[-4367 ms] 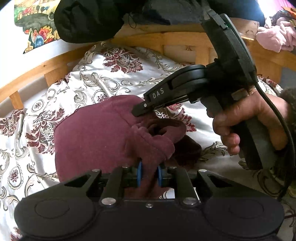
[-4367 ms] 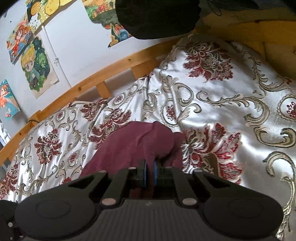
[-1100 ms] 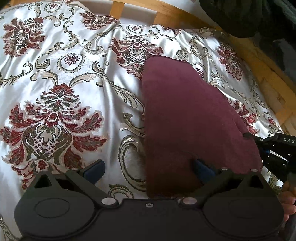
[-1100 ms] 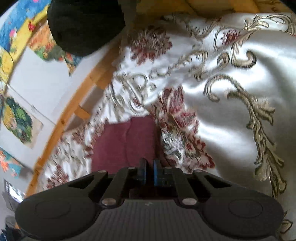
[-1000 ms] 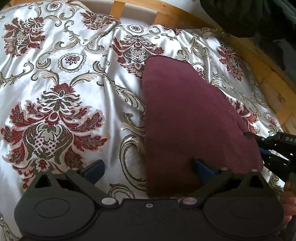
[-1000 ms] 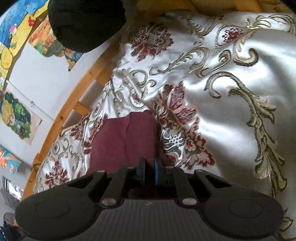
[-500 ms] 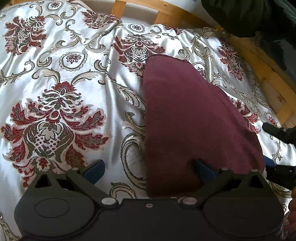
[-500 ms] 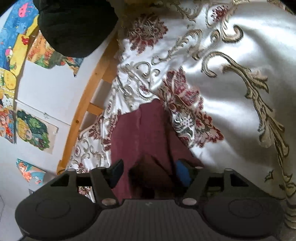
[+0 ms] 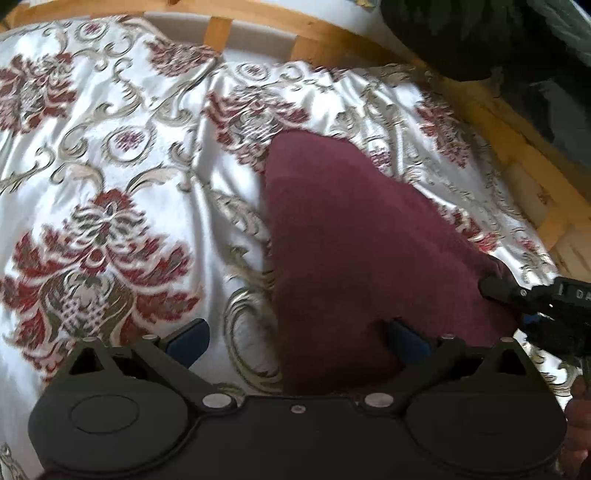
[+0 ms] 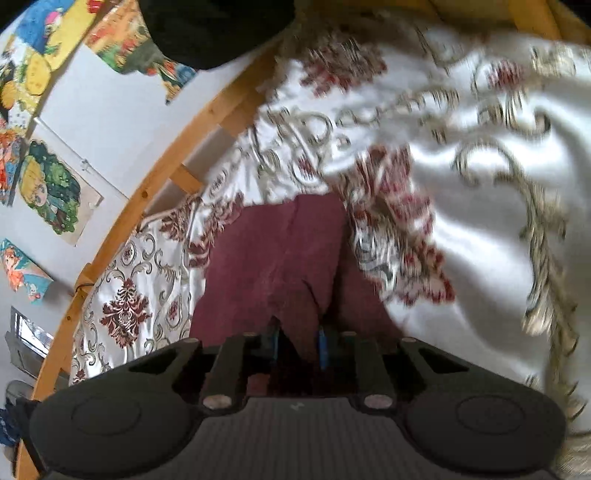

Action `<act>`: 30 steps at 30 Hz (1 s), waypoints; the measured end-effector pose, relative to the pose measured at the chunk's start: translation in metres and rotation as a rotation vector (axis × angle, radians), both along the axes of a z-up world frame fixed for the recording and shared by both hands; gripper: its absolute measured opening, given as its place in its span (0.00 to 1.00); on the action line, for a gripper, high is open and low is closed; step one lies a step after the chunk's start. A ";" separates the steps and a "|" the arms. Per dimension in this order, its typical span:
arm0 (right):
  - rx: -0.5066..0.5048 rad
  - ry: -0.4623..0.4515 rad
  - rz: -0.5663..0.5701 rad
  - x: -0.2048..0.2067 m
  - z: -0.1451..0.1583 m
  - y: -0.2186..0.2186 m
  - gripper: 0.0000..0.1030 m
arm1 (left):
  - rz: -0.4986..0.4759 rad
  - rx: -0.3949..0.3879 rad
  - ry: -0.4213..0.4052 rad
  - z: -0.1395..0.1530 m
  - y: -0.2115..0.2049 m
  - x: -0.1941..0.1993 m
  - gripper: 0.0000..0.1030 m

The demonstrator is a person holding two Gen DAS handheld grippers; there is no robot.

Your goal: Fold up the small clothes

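A small maroon garment [image 9: 354, 236] lies folded on the patterned satin bedspread [image 9: 110, 177]. My left gripper [image 9: 297, 338] is open wide over its near edge, with one blue pad [image 9: 404, 338] resting on the cloth and the other pad on the bedspread. My right gripper [image 9: 532, 295] reaches in at the garment's right corner. In the right wrist view the garment [image 10: 280, 243] lies ahead, and the right gripper [image 10: 297, 345] has closed its jaws on a raised fold of it.
A wooden bed rail [image 9: 332, 33] runs along the far side, with dark clothing [image 9: 480, 33] draped over it. Cartoon posters [image 10: 48, 184] hang on the white wall beyond the rail [image 10: 177, 162].
The right gripper, open half a second ago, has closed on a fold of the maroon garment. The left gripper stays open and has shifted slightly; both views are motion-blurred.
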State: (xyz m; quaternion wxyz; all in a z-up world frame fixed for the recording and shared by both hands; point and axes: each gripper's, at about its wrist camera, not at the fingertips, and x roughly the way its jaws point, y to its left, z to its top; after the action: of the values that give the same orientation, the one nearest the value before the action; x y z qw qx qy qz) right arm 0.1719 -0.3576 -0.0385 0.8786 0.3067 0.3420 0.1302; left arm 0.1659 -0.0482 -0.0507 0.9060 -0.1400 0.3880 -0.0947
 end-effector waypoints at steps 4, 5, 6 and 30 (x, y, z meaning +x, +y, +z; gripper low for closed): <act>-0.023 0.036 -0.021 0.004 -0.004 -0.008 0.21 | -0.043 0.012 0.006 -0.003 -0.010 -0.001 0.99; -0.015 0.064 -0.014 0.007 -0.009 -0.009 0.21 | -0.040 0.019 0.014 -0.005 -0.012 -0.001 0.99; -0.011 0.090 0.001 0.009 -0.014 -0.008 0.23 | -0.034 0.024 0.022 -0.007 -0.012 -0.001 0.99; 0.106 0.021 -0.074 0.024 -0.026 -0.032 0.81 | -0.030 -0.027 0.065 -0.019 -0.002 0.001 0.99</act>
State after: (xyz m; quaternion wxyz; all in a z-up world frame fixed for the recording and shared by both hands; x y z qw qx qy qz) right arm 0.1954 -0.3899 -0.0642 0.8618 0.3667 0.3321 0.1124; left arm 0.1671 -0.0502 -0.0701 0.8895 -0.1494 0.4178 -0.1091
